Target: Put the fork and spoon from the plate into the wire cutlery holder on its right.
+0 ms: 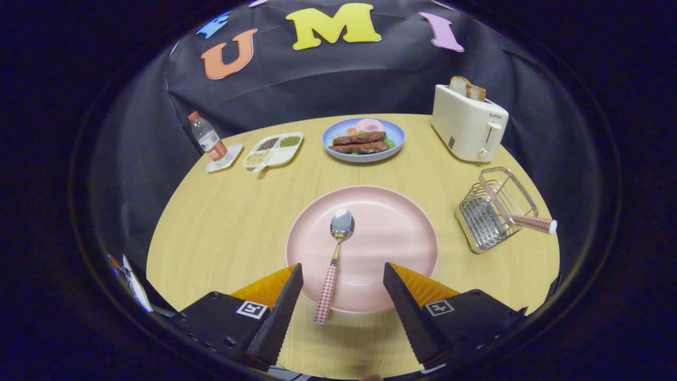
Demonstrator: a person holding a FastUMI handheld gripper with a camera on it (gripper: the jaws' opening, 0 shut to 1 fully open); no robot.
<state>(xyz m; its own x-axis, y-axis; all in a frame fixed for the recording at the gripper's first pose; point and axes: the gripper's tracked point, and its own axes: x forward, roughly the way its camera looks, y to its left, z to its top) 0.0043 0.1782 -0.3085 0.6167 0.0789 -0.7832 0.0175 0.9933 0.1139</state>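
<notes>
Where round wooden table (222, 222) meets black cloth wall (338, 84): gripper (342, 278) released, straddling spoon (335, 253); fork (521, 219) tines hidden in wire cutlery holder (489, 211).

gripper (342, 275) hovering, fingers spread wide apart, nothing gripped

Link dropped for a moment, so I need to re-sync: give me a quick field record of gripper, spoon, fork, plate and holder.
gripper: open, fingers either side of the spoon handle, nothing held
spoon: on the pink plate, bowl toward plate middle, checked handle over the near rim, between the fingers
fork: a checked handle sticks out of the wire cutlery holder; head hidden
holder: right of the plate
left to do: spoon
</notes>
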